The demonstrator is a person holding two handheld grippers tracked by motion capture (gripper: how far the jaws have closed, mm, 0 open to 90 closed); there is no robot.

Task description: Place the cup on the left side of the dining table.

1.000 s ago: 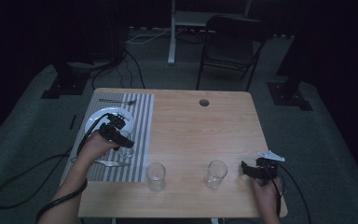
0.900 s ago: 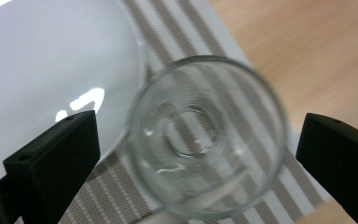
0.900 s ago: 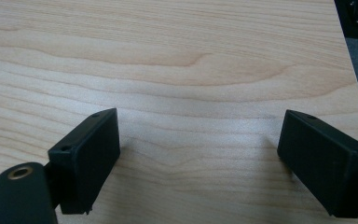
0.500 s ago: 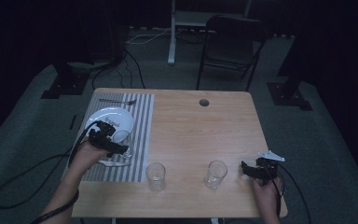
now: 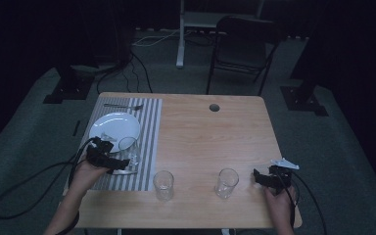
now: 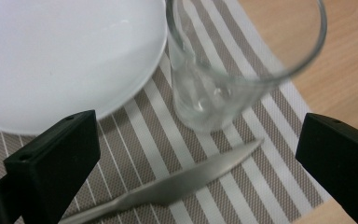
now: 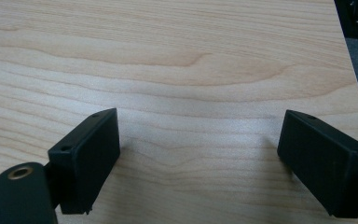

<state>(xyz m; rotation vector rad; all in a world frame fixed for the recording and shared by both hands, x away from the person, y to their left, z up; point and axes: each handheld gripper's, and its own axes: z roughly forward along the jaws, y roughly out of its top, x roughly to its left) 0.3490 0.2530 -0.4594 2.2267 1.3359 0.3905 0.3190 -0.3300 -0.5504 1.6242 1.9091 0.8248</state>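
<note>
Clear glass stands free on the striped mat; left tool has just been opening, right tool gapes empty.

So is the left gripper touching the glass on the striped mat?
Apart. In the left gripper view both jaws of the left gripper stand wide of the glass, with mat showing between.

Glasses: three, one on the mat, two on bare desk. Plate: one. Knife: one. Fork: one. Striped mat: one. Desk: one. Chair: one.
</note>
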